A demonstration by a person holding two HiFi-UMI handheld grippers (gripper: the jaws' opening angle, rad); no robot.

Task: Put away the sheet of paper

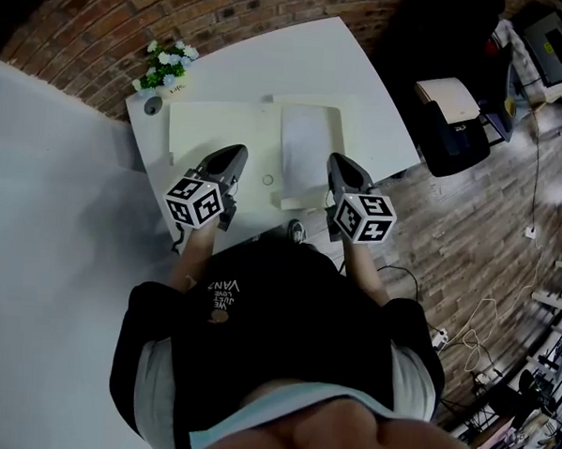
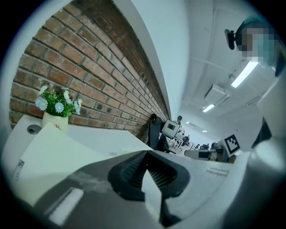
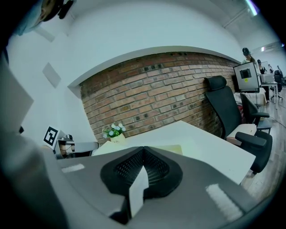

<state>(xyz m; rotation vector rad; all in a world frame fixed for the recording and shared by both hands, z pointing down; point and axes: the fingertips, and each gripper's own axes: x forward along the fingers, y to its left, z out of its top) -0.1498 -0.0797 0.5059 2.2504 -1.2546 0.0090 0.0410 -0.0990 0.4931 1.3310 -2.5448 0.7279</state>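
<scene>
A white sheet of paper [image 1: 305,151] lies on the right half of an open cream folder [image 1: 214,131] on the white table [image 1: 299,60]. My left gripper [image 1: 236,155] hovers over the folder's near edge, left of the sheet, jaws shut with nothing between them. My right gripper [image 1: 339,162] is just right of the sheet's near corner, also shut and empty. In the left gripper view the closed jaws [image 2: 145,154] point over the cream folder [image 2: 53,152]. The right gripper view shows its own closed jaws [image 3: 143,150] and a strip of folder [image 3: 172,148] beyond.
A small pot of flowers [image 1: 166,66] and a round cable hole [image 1: 154,106] sit at the table's far left corner by the brick wall. A black office chair [image 1: 448,120] stands right of the table. A small ring [image 1: 267,181] lies on the folder.
</scene>
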